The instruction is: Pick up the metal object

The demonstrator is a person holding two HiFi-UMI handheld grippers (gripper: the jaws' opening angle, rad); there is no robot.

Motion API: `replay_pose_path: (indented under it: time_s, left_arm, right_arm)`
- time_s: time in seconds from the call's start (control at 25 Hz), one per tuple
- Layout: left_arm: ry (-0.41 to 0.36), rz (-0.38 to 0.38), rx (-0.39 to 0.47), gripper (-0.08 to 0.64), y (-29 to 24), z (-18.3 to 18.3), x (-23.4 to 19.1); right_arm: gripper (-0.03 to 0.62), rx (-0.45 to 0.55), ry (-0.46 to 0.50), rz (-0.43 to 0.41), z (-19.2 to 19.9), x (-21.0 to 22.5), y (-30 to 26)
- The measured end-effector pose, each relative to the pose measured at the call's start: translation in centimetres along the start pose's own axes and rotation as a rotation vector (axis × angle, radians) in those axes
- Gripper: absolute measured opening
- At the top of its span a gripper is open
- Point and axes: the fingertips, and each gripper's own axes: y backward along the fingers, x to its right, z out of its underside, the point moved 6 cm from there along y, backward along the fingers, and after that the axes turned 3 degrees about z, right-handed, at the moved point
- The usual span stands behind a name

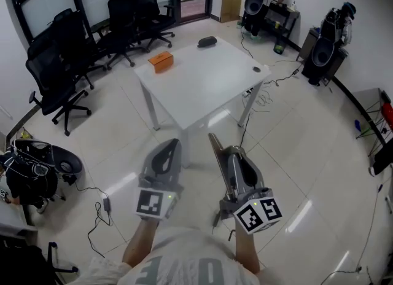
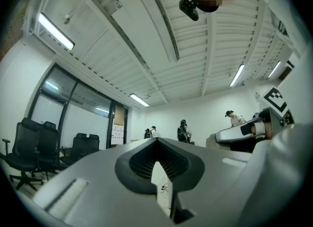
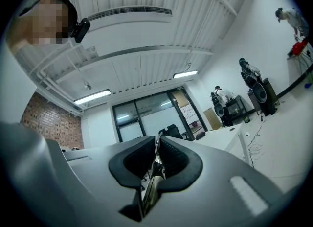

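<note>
The metal object (image 1: 216, 150) is a thin flat strip. It sticks out forward and up from my right gripper (image 1: 237, 152), which is shut on it above the floor, short of the white table (image 1: 202, 84). In the right gripper view the strip (image 3: 152, 174) stands edge-on between the two dark pads (image 3: 131, 165), its tip level with the right gripper's (image 3: 157, 142) fingertips. My left gripper (image 1: 173, 144) hangs beside it to the left. Its jaws meet at the tips of the left gripper (image 2: 156, 143), with nothing between them.
On the table lie an orange box (image 1: 161, 61), a black oblong thing (image 1: 207, 42) and a small dark item (image 1: 256, 69). Black office chairs (image 1: 67, 62) line the left. Cables (image 1: 98, 211) and a bag (image 1: 31, 176) lie on the floor. Speakers (image 1: 324, 51) stand back right.
</note>
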Motion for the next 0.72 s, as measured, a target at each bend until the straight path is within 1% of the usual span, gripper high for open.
replay_pose_path:
  time_s: [0.16, 0.52, 0.72]
  left_arm:
    - [0.001, 0.010, 0.004, 0.002, 0.5, -0.8, -0.4]
    - [0.028, 0.021, -0.003, 0.002, 2.8, -0.6, -0.2]
    - [0.019, 0.013, 0.011, 0.002, 3.8, -1.2, -0.5]
  right_arm:
    - [0.044, 0.034, 0.015, -0.009, -1.2, -1.5, 0.2]
    - [0.043, 0.016, 0.043, -0.011, -0.1, -3.9, 1.5]
    - [0.043, 0.028, 0.048, -0.012, -0.2, -4.6, 2.1]
